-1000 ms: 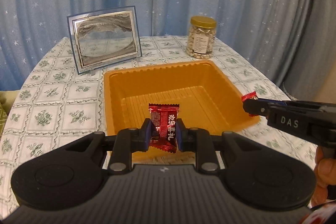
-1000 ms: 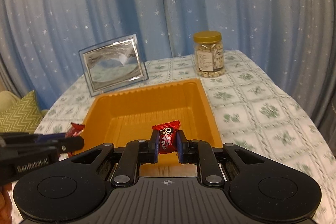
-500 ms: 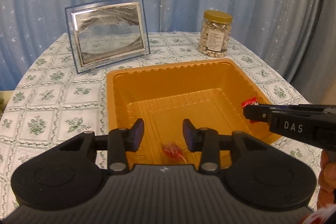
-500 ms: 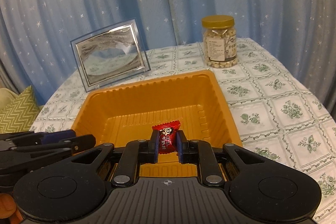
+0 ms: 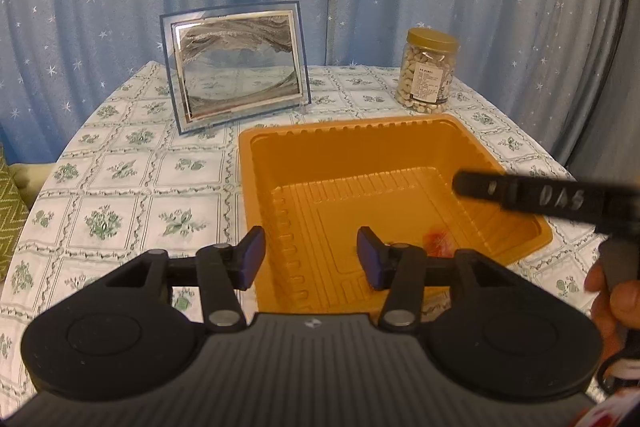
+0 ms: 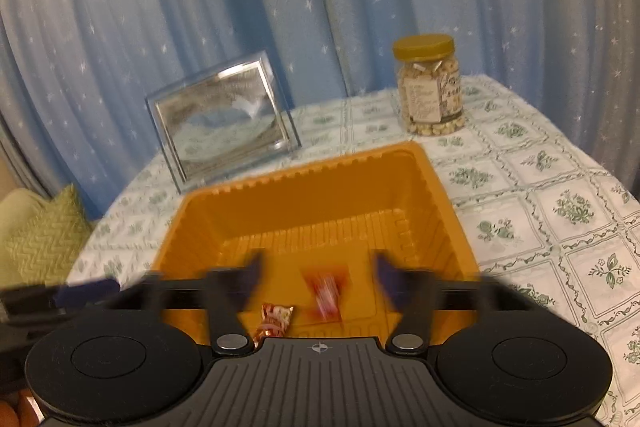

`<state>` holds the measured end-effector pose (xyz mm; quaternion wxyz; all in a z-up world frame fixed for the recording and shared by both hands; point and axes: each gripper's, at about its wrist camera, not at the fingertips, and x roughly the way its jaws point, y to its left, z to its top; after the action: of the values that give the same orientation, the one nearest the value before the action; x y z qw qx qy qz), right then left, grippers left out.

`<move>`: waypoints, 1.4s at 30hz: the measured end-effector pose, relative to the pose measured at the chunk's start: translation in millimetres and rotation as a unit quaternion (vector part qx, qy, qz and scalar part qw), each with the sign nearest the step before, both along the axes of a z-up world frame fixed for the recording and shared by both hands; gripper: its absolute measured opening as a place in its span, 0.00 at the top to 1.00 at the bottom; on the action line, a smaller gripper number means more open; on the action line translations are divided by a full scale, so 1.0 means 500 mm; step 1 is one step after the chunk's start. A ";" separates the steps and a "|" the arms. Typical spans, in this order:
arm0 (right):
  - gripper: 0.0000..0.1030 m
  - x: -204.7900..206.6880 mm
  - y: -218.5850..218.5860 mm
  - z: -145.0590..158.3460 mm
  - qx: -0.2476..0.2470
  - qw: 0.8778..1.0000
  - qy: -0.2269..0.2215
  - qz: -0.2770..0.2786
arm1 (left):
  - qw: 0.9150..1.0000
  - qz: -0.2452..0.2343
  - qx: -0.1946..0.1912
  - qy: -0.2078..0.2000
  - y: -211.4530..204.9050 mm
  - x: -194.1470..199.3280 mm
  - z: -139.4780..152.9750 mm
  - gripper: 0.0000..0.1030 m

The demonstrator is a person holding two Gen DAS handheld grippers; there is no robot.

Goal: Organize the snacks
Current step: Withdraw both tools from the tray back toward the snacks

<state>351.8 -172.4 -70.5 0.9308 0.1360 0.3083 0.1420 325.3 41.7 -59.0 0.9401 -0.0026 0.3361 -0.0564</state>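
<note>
An orange plastic tray (image 5: 400,135) (image 6: 304,179) sits on the patterned tablecloth. My left gripper (image 5: 310,257) is open and empty above the tray's near left part. My right gripper (image 6: 316,273) is open over the tray; it reaches in from the right in the left wrist view (image 5: 464,183). Two red wrapped candies lie in the tray: one blurred between the right fingers (image 6: 326,291), one nearer the left finger (image 6: 274,317). The left wrist view shows one blurred red candy (image 5: 438,243) on the tray floor.
A framed sand picture (image 5: 236,67) (image 6: 224,123) stands behind the tray on the left. A gold-lidded jar of nuts (image 5: 428,71) (image 6: 430,85) stands at the back right. Blue starred curtains hang behind the table. A green cushion (image 6: 44,231) lies off the left edge.
My right gripper has opened and let its red candy drop into the tray. My left gripper, open half a second ago, has drifted left, away from the candy it dropped.
</note>
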 end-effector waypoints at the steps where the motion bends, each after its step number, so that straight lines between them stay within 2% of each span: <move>1: 0.31 -0.004 -0.002 0.005 -0.002 1.000 -0.003 -0.001 | 1.000 0.002 -0.002 0.002 0.000 -0.006 -0.001 0.54; 12: 0.31 -0.080 -0.037 0.048 -0.015 1.000 -0.002 -0.026 | 1.000 0.014 -0.005 0.008 0.000 -0.112 0.013 0.45; 15: 0.31 -0.128 -0.045 0.057 -0.020 0.999 0.006 -0.027 | 1.000 0.013 -0.008 0.011 0.000 -0.149 0.025 0.41; 19: 0.31 -0.201 -0.058 0.062 -0.028 0.999 0.023 -0.028 | 1.000 0.016 -0.016 0.003 -0.001 -0.210 0.050 0.32; 24: 0.31 -0.288 -0.074 0.066 -0.037 0.998 0.042 -0.034 | 1.000 0.013 -0.017 -0.001 -0.012 -0.286 0.075 0.28; 29: 0.31 -0.372 -0.086 0.069 -0.030 0.997 0.056 -0.046 | 1.000 0.012 -0.012 -0.008 -0.021 -0.358 0.090 0.19; 36: 0.31 -0.445 -0.092 0.073 -0.046 0.995 0.072 -0.051 | 0.999 0.021 -0.025 0.004 -0.012 -0.425 0.088 0.19; 42: 0.31 -0.485 -0.100 0.075 -0.047 0.994 0.078 -0.058 | 1.000 0.021 -0.019 0.010 -0.011 -0.457 0.084 0.14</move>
<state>109.2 -222.2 -32.8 0.9158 0.1200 0.3782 0.0624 96.9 36.0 -17.2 0.9376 -0.0279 0.3438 -0.0433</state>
